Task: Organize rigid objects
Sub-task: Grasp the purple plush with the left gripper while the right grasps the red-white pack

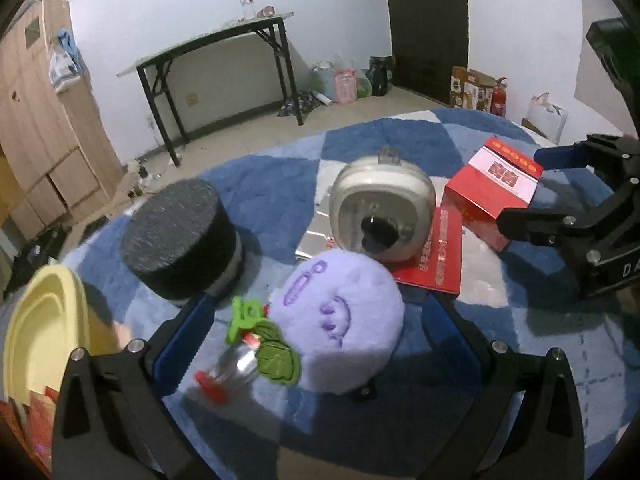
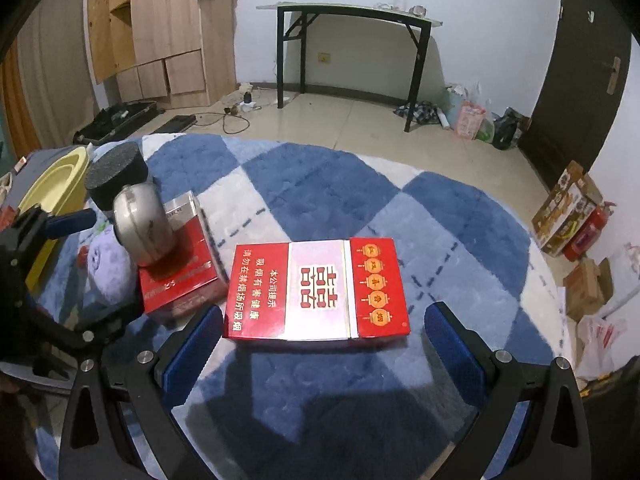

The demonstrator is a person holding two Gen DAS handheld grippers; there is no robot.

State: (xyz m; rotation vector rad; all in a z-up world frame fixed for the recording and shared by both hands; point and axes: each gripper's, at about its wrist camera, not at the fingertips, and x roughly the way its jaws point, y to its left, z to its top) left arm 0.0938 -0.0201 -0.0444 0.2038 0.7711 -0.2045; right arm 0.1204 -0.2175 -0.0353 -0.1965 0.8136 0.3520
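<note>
While both tools stand spread and empty, left tool (image 1: 316, 336) flanking a lilac plush toy (image 1: 340, 320), right tool (image 2: 324, 344) just short of a flat red-and-white cardboard carton (image 2: 316, 290) on the blue-checked rug (image 2: 320, 184), silver rounded speaker (image 2: 142, 222) atop a second red box (image 2: 178, 280) nearby.

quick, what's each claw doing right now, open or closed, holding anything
Left claw: open, straddling the fluffy purple plush toy, not clamped on it.
Right claw: open, empty, red-and-white cardboard box lying just ahead.
</note>
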